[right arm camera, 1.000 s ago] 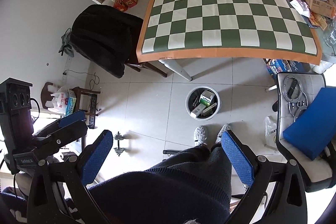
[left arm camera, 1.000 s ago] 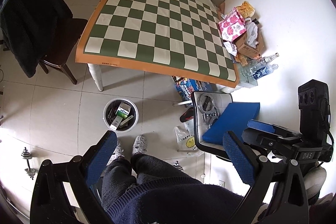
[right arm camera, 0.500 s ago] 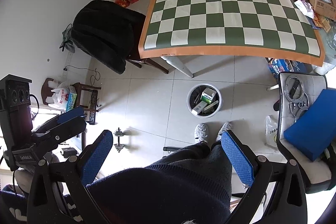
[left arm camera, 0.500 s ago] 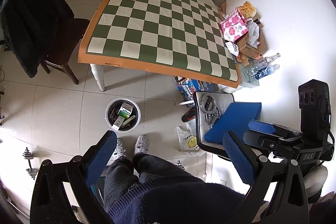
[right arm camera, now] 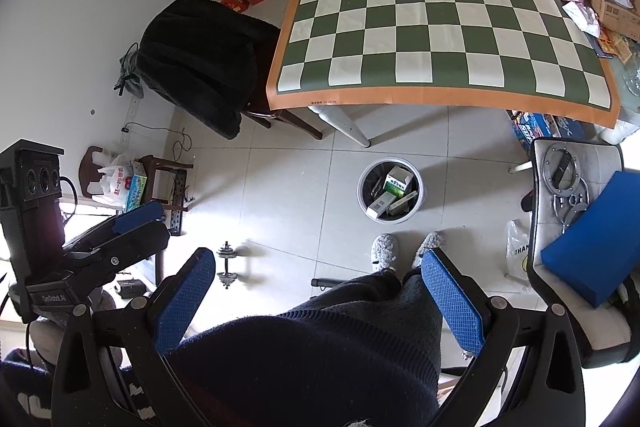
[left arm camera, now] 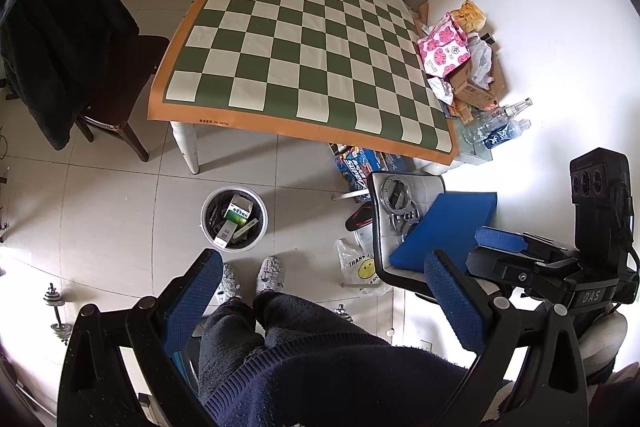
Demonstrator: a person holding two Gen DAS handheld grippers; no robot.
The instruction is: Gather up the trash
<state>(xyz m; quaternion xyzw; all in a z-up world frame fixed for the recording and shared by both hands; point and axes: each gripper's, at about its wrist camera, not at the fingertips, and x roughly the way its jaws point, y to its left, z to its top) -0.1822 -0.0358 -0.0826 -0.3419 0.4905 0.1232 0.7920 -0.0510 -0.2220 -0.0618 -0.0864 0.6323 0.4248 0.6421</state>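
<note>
A white trash bin (left arm camera: 234, 219) stands on the tiled floor in front of the table; it shows in the right wrist view too (right arm camera: 390, 190). It holds a green-and-white carton (left arm camera: 238, 211) and other boxes. My left gripper (left arm camera: 324, 287) is open and empty, held high above the person's legs. My right gripper (right arm camera: 320, 285) is also open and empty, at the same height. Each gripper shows in the other's view, the right (left arm camera: 560, 267) and the left (right arm camera: 80, 243). The checkered table top (left arm camera: 304, 63) is bare.
A pile of boxes, bags and bottles (left arm camera: 464, 67) lies at the table's right edge. A chair with a black coat (left arm camera: 48, 43) stands left. A white chair (left arm camera: 400, 219) with metal rings and a blue cushion (left arm camera: 444, 227) stands right. A dumbbell (right arm camera: 226, 263) lies on the floor.
Both views have shifted slightly, the table and bin sliding a little in frame. Both grippers stay open and empty.
</note>
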